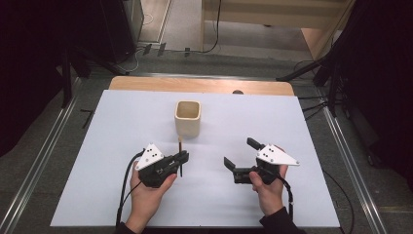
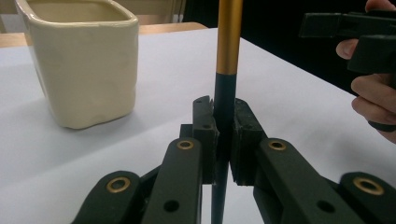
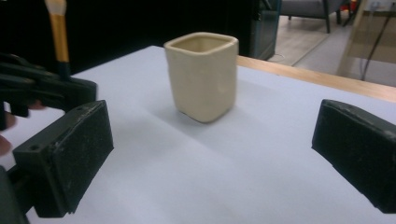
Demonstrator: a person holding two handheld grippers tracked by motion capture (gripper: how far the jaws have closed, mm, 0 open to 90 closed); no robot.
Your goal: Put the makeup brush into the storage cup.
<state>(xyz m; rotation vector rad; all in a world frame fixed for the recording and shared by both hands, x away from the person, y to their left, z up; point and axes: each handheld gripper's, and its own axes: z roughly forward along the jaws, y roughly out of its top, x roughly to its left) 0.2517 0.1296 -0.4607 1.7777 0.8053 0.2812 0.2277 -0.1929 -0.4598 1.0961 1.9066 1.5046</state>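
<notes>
A thin brush (image 1: 180, 155) with a dark handle and a gold band (image 2: 229, 42) stands clamped in my left gripper (image 1: 184, 158), whose jaws are shut on the handle (image 2: 224, 107). Its pale tip (image 3: 56, 7) points up in the right gripper view. A cream square cup (image 1: 187, 118) stands upright and open-topped just beyond the brush, apart from it (image 2: 79, 60). My right gripper (image 1: 239, 152) is held to the right of the left one, jaws wide open with nothing between the pads (image 3: 212, 154). It faces the cup (image 3: 203, 74).
A white sheet (image 1: 122, 185) covers the table, with a wooden edge (image 1: 199, 85) at the far side and a small dark knob (image 1: 237, 91) there. Metal rails (image 1: 44, 161) run along both sides on the floor. Dark stands (image 1: 73, 58) rise at the far corners.
</notes>
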